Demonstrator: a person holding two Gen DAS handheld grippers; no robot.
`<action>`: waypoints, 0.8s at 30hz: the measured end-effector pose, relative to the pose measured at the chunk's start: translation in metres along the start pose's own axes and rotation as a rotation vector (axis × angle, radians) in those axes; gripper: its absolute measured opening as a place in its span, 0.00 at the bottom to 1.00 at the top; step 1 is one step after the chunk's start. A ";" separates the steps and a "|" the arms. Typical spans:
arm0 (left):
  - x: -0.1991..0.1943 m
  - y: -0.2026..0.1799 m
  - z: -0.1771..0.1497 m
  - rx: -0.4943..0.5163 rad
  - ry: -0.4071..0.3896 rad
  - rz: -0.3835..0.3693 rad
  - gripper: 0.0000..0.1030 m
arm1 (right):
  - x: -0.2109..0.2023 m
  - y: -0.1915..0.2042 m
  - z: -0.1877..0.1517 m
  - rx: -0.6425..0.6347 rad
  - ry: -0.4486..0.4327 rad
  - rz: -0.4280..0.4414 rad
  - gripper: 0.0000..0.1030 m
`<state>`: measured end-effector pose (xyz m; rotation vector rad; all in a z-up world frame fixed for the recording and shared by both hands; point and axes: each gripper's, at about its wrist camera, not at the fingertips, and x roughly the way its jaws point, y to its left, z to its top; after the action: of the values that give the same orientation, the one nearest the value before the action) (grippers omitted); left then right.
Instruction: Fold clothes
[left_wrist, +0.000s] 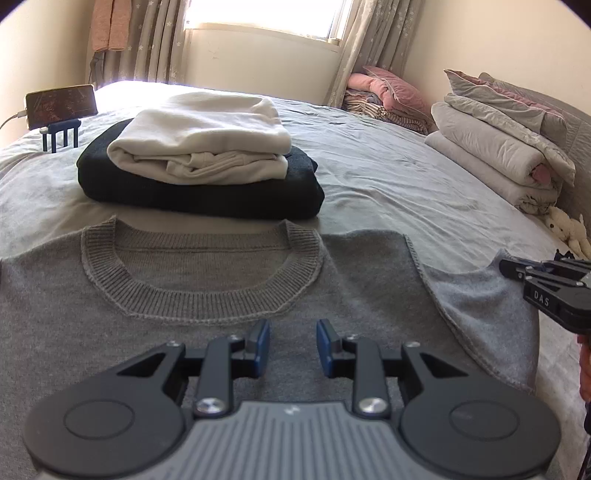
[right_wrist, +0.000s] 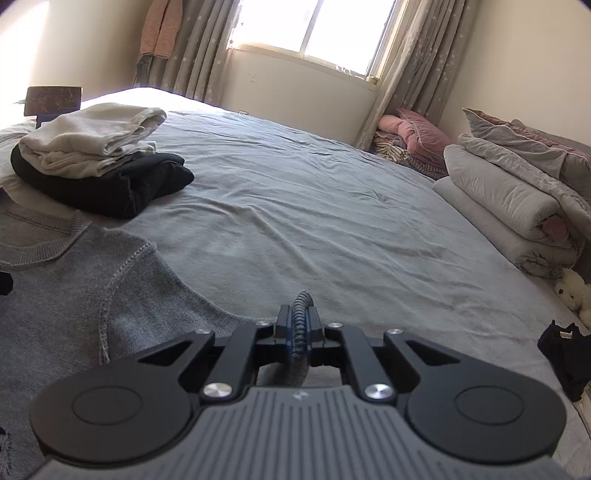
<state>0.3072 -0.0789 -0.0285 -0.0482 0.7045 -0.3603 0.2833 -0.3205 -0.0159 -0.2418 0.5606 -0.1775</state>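
Done: white garment (left_wrist: 199, 136) stacked folded on dark garment (left_wrist: 199, 188), just beyond grey sweater (left_wrist: 207, 295) | Left: sweater body spread flat on bed (left_wrist: 388, 177) | right gripper (right_wrist: 300, 325) clamped on sleeve cuff (right_wrist: 302, 299) | left gripper (left_wrist: 292, 345) parted, empty, above chest.

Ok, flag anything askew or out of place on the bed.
Nothing stands out. The grey sweater lies flat, its sleeve cuff pinched in the right gripper. The white and dark folded stack sits tidy behind it.
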 end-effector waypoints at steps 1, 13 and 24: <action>0.004 -0.005 0.004 0.030 -0.001 0.016 0.28 | 0.006 -0.007 -0.003 0.014 0.007 -0.022 0.07; 0.058 -0.017 0.041 0.121 -0.041 -0.063 0.06 | 0.009 -0.028 -0.005 0.125 0.010 0.014 0.06; 0.076 -0.001 0.055 -0.006 -0.107 0.044 0.07 | 0.015 -0.047 -0.009 0.260 0.020 0.109 0.07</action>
<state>0.3953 -0.1093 -0.0338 -0.0569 0.5996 -0.3117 0.2861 -0.3705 -0.0177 0.0431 0.5625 -0.1459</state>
